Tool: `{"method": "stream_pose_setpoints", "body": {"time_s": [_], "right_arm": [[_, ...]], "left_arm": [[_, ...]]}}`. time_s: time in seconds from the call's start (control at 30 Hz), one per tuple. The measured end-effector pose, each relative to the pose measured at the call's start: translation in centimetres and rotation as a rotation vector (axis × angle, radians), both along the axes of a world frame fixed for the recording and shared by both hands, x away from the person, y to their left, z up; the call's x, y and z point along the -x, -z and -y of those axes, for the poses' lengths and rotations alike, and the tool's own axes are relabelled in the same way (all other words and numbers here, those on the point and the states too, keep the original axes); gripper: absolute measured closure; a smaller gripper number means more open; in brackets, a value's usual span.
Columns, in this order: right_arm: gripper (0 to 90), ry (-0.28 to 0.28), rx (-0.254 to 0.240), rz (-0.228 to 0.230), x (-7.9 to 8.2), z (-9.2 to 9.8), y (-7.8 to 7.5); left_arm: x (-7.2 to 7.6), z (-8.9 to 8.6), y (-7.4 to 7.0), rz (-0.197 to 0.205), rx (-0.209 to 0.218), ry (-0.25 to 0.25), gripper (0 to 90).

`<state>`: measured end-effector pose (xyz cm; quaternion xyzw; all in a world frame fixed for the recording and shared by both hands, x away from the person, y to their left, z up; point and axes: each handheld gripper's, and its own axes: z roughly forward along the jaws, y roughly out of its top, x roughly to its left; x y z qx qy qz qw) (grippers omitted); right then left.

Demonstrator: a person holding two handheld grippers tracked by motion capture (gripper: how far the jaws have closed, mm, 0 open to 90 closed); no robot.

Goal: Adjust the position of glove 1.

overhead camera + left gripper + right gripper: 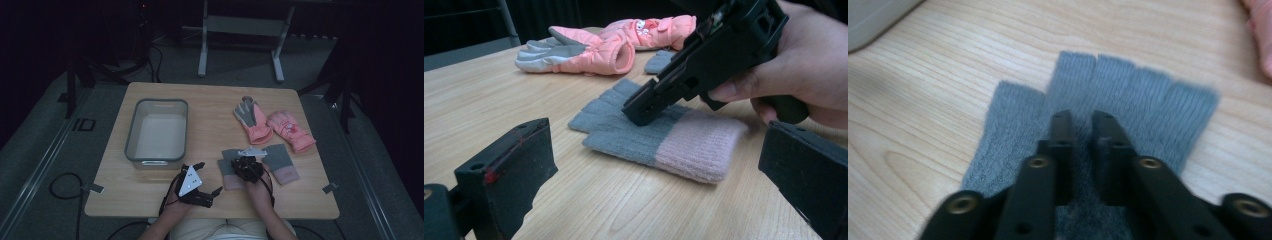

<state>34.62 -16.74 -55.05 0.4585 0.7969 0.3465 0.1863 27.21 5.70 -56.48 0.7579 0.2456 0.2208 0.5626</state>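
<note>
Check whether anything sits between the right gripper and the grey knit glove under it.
Nothing visible does. The right gripper is already down on the grey knit glove, jaws a narrow gap apart over its palm. The pink ski gloves lie farther back, apart.

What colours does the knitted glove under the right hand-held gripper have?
The knitted glove is grey at the fingers and palm, pale pink at the cuff; the left gripper view shows it best.
</note>
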Motion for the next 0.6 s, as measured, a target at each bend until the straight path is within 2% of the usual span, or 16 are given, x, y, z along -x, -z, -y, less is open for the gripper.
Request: {"method": "stream_pose_setpoints", "body": {"time_s": [0.03,0.07,0.13,0.17,0.2,0.23,0.33,0.37,0.43,0.5,0.57,0.6], "right_arm": [[76.1,0.0,0.0,0.0,0.0,0.0,0.0],[70.5,-0.016,-0.008,0.005,0.1,0.1,-0.6],[67.8,-0.033,-0.024,0.006,0.2,0.2,-1.0],[63.6,-0.065,-0.019,0.025,0.3,0.6,-1.9],[63.6,-0.065,-0.019,0.025,0.3,0.6,-1.9],[62.8,-0.085,-0.024,0.047,0.4,1.6,-2.9],[63.3,-0.094,-0.017,0.063,0.3,2.2,-3.5],[67.7,-0.114,0.005,0.107,-0.1,4.6,-4.6],[67.8,-0.129,0.015,0.124,-0.4,6.3,-5.0],[68.3,-0.139,0.023,0.108,-1.0,8.2,-5.0],[68.8,-0.134,0.066,0.111,-1.3,9.9,-4.6],[68.8,-0.134,0.066,0.111,-1.3,9.9,-4.6]], "left_arm": [[0.0,0.0,0.0,0.0,0.0,0.0,0.9],[0.0,0.0,0.0,-0.001,0.004,0.001,0.9],[0.0,0.0,0.0,-0.003,0.006,0.001,0.9],[0.0,0.0,0.0,-0.004,0.008,0.002,0.9],[0.0,-0.1,0.0,-0.003,0.01,0.001,0.9],[0.0,-0.1,0.0,-0.004,0.011,0.002,0.9],[0.0,-0.1,0.0,-0.004,0.011,0.002,0.9],[0.0,-0.1,0.0,-0.002,0.013,0.005,0.9],[0.0,0.0,0.0,-0.006,0.009,0.007,0.9],[0.0,0.0,0.0,-0.004,0.008,0.005,0.9],[0.0,0.0,0.0,-0.002,0.008,0.003,0.9],[0.0,0.0,0.0,-0.002,0.008,0.003,0.9]]}}
